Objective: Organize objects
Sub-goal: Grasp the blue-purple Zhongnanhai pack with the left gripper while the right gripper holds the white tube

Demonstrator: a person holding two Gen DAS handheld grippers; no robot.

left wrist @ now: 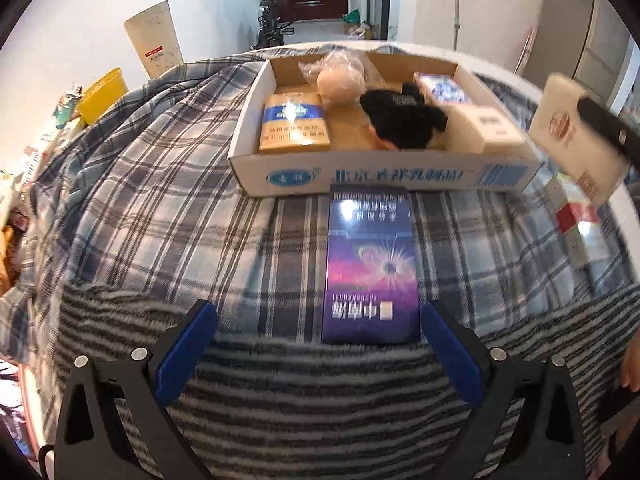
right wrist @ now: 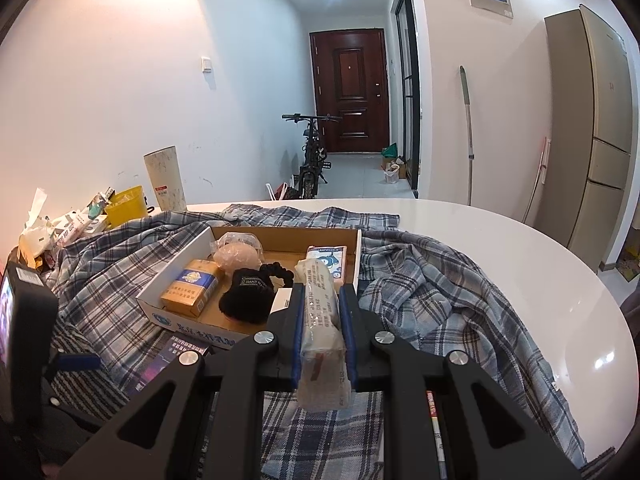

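Left gripper (left wrist: 318, 344) nearest the lens, fingers spread wide, nothing between them; it hangs over the striped cloth (left wrist: 320, 392) at the table's near edge, right pad just beside the near end of the purple pack (left wrist: 370, 268); right gripper (right wrist: 323, 334) pinching a pale pack (right wrist: 322, 328) between its blue pads, pack held lengthwise along the fingers, raised off the cloth near the tray's near right corner.

White round table (right wrist: 500, 248); plaid cloth (right wrist: 432, 288) covers most of it, bare rim showing at the far and right edges; cardboard tray (left wrist: 380, 174) sits on the plaid, toward the far side.

Purple pack lies flat on the cloth, far end touching the tray's near wall.

In the tray: gold-and-blue pack (left wrist: 294, 122) in the left part; black cloth lump (left wrist: 400, 116) mid; bagged beige ball (left wrist: 340, 82) at the far wall; white box (left wrist: 490, 126) near right corner; blue-and-white pack (left wrist: 442, 86) far right.

Red-and-white pack (left wrist: 576, 216) on the cloth right of the tray, blurred.
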